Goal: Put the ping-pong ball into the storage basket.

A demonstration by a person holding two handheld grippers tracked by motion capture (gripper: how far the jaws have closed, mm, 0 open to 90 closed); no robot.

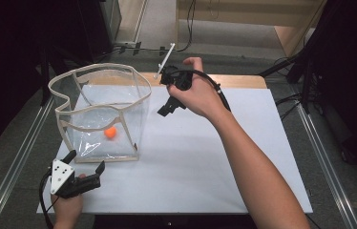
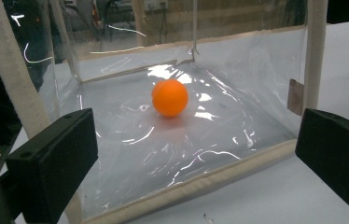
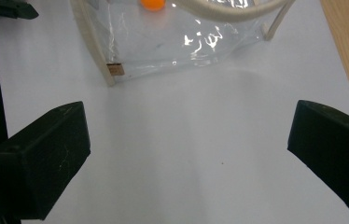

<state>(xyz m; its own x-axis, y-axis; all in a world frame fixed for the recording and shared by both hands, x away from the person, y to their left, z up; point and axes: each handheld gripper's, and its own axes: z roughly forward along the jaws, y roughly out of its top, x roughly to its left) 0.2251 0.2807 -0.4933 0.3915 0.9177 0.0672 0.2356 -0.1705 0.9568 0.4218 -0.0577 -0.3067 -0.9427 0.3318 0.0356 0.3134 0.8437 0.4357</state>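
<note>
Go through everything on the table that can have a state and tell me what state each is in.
Clear plastic bag with beige trim: standing upright, mouth open.
Orange ball: resting on the bag's floor, inside.
Left gripper: open, empty, at the bag's near edge.
Right gripper: open, empty, above the white sheet.

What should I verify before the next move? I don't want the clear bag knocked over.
1. Orange ball lies on the floor of the clear bag: ok.
2. Bag stands upright, mouth open: ok.
3. Left gripper open at the bag's near side, nothing between its jaws: ok.
4. Right gripper open, nothing held: ok.
5. Right gripper apart from the bag's rim: ok.
6. Left jaws touching the bag wall: cannot tell.
</note>
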